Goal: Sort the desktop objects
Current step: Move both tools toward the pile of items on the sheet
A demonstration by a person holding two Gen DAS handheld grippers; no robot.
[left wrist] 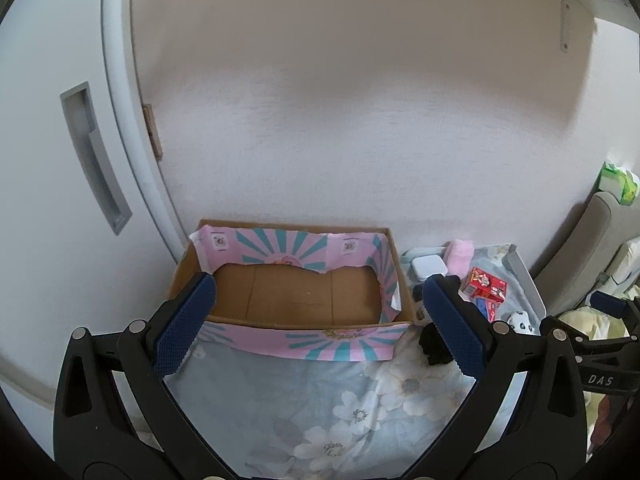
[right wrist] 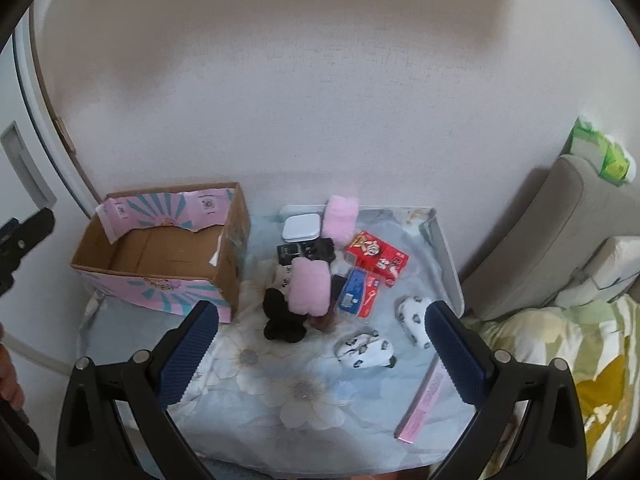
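An empty cardboard box [left wrist: 296, 300] with pink and teal flaps sits at the back left of the floral cloth; it also shows in the right wrist view [right wrist: 160, 256]. Right of it lies a heap: pink fluffy socks [right wrist: 310, 288], black socks [right wrist: 280, 320], white patterned socks [right wrist: 364, 350], a red box [right wrist: 376, 258], a blue and red packet [right wrist: 358, 292], a white case [right wrist: 301, 227]. My left gripper [left wrist: 320, 316] is open and empty in front of the box. My right gripper [right wrist: 320, 344] is open and empty above the cloth, near the socks.
A pink flat strip [right wrist: 424, 400] lies at the cloth's right front. A white wall stands behind. A white door [left wrist: 60, 160] is on the left. A grey cushion [right wrist: 540, 240] and bedding [right wrist: 580, 360] lie to the right, with a green pack [right wrist: 600, 152] on top.
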